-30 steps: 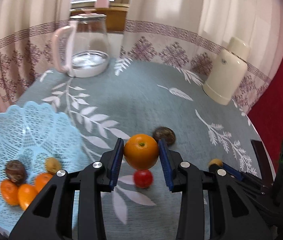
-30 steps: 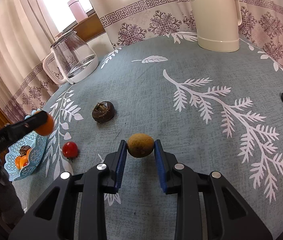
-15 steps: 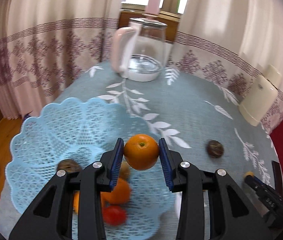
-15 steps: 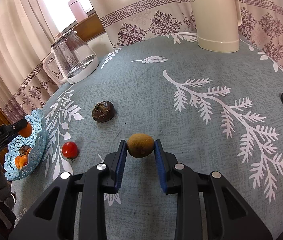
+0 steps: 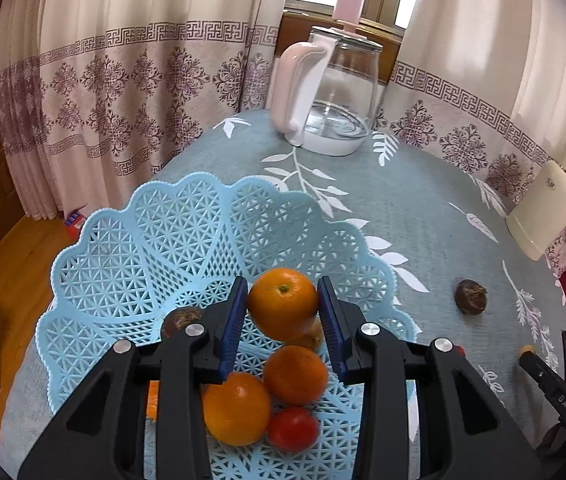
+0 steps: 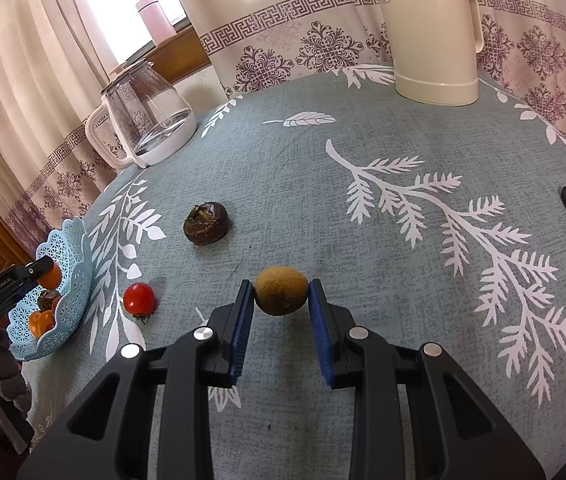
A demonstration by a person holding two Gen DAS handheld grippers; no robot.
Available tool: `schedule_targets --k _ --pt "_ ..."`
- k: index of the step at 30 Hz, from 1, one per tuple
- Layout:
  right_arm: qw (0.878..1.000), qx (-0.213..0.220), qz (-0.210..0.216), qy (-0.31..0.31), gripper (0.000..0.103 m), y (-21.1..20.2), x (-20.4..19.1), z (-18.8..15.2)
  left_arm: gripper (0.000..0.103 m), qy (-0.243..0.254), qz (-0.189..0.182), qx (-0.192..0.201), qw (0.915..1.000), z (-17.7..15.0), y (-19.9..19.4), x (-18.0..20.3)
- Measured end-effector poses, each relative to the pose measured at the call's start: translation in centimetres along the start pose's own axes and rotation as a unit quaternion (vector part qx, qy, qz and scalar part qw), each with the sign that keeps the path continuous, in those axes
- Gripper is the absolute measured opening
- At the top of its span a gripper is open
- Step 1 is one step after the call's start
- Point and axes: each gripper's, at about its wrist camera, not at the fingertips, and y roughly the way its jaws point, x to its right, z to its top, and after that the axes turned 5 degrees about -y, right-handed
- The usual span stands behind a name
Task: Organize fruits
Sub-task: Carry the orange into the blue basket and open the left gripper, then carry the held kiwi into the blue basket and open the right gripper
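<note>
Left gripper (image 5: 283,308) jaws clenched on an orange (image 5: 282,303), at frame centre above the blue lattice basket (image 5: 187,240) of fruit. Right gripper (image 6: 281,298) jaws grasping a small brown kiwi (image 6: 281,290), centre frame, over the leaf-patterned surface (image 6: 383,240).

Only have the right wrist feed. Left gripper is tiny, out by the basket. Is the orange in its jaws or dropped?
Observer: In its jaws. The left gripper is shut on the orange, above the blue basket.
Operator: What's under it?
Observer: Loose oranges and a red fruit, bunched at the near side.
Operator: Room left?
Observer: Yes, the basket's far half is bare mesh.
</note>
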Motion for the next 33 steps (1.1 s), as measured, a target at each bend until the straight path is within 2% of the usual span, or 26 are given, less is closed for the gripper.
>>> schedule_targets --k 5,10,24,27,33 --pt "1.000 0.000 0.000 0.000 0.029 0.0 0.0 0.0 0.037 -0.014 0.009 -0.003 0.9999 -0.1 0.3 -0.6" --pt "1.000 0.000 0.000 0.000 0.029 0.0 0.0 0.0 0.049 -0.021 0.011 0.017 0.9996 0.2 -0.6 -0.7" --pt "1.000 0.009 0.001 -0.004 0.029 -0.3 0.0 0.2 0.050 -0.041 0.016 0.037 0.9984 0.7 -2.5 -2.3" --pt "1.000 0.013 0.000 -0.007 0.029 -0.4 -0.2 0.1 0.059 -0.048 0.028 0.049 0.9972 0.8 -3.1 -2.8" --pt "1.000 0.014 0.002 -0.013 0.029 -0.5 -0.8 0.3 0.059 -0.061 0.038 0.057 0.9958 0.7 -3.7 -4.1"
